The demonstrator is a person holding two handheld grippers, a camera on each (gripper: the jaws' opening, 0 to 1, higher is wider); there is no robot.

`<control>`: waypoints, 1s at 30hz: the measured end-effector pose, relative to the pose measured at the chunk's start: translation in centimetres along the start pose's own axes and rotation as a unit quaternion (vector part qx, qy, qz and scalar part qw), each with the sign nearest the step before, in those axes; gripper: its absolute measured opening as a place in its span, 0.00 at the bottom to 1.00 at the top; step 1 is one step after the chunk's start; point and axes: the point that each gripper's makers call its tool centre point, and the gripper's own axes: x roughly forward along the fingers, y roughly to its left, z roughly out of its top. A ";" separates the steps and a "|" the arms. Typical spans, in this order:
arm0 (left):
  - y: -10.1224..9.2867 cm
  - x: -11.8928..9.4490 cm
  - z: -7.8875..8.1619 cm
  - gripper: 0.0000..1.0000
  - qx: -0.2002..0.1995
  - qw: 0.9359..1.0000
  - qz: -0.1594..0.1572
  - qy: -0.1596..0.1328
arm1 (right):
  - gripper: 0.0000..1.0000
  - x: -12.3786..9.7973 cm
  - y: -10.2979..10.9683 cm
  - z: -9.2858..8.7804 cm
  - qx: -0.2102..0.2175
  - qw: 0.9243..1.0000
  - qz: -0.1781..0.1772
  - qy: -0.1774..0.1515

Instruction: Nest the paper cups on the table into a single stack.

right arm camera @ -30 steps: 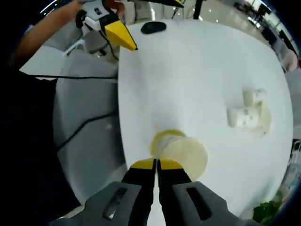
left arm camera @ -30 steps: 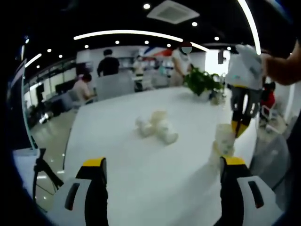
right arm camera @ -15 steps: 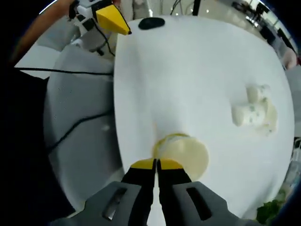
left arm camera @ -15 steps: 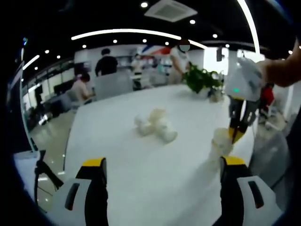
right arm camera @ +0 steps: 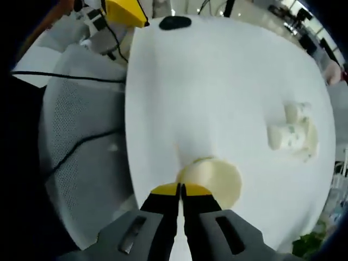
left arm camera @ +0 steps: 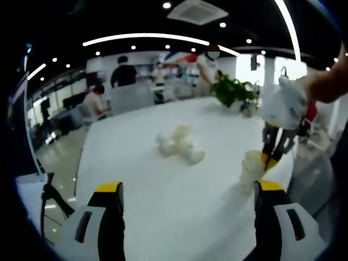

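We see the right tongs tilted further, lower over the stack

The cream paper cup stack [right arm camera: 211,178] stands near the white bench [right arm camera: 217,87] edge, its rim pinched by the closed right tongs [right arm camera: 181,188]; loose white paper cups [left arm camera: 180,145] lie mid-bench; the left tongs [left arm camera: 187,187] gape, empty.

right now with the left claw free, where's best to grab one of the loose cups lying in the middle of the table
Take the nearest tipped cup in the loose pile across its side wall near the open rim, coming in low from the left claw's side. It lies on its side, so the tapered wall, not the mouth, faces the wide-open jaws.
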 end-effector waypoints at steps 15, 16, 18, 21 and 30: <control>-0.3 0.2 0.6 0.97 0.003 1.000 -0.005 -0.001 | 0.08 -0.2 -0.9 0.6 -0.006 1.000 -0.013 -0.027; -0.3 0.2 0.7 0.98 0.003 1.000 -0.006 -0.002 | 0.10 -0.3 -0.8 0.5 -0.012 1.000 -0.008 -0.027; -0.6 0.2 1.0 0.98 0.004 1.000 -0.009 -0.006 | 0.14 -0.6 -0.5 0.8 0.002 0.999 0.005 -0.042; -0.7 0.3 1.2 0.98 0.003 1.000 -0.012 -0.008 | 0.24 -1.4 -0.3 0.9 -0.002 0.998 0.016 -0.058; -1.4 0.4 1.8 0.98 0.004 1.000 -0.020 -0.015 | 0.43 -4.7 -0.5 1.3 0.014 0.992 0.036 -0.123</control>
